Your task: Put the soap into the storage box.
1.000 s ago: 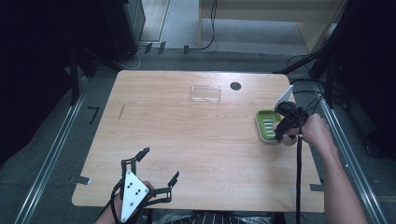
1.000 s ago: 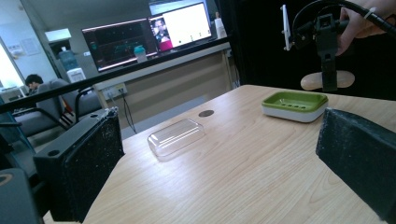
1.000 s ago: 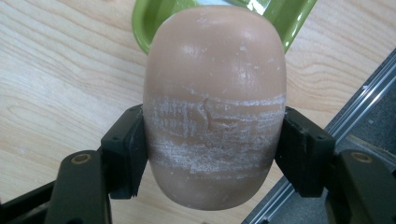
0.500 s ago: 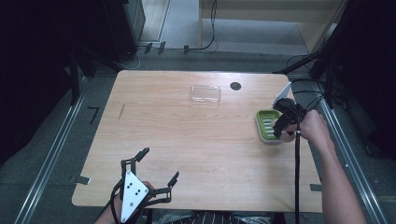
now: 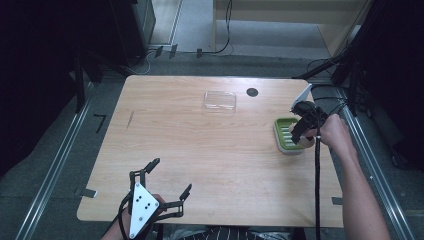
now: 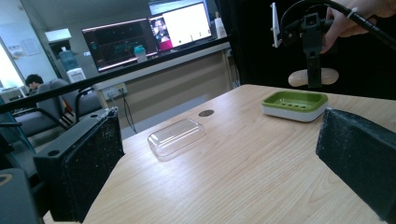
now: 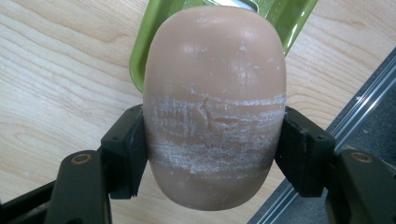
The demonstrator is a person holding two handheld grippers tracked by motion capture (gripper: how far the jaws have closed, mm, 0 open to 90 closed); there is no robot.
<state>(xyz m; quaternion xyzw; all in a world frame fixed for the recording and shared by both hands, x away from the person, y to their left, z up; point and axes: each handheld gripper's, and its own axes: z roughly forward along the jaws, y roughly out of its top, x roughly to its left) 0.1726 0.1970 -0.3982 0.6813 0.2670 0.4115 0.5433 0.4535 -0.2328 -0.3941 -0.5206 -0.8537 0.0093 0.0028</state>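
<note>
Here the right gripper [image 7: 212, 154] clamps the soap bar [image 7: 214, 93]; left gripper [image 5: 167, 187] gapes wide, empty

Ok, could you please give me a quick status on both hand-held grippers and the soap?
Right hand-held gripper shut on soap bar, held above green soap dish. Left hand-held gripper open, holding nothing. Clear lid apart, nothing in the way.
</note>
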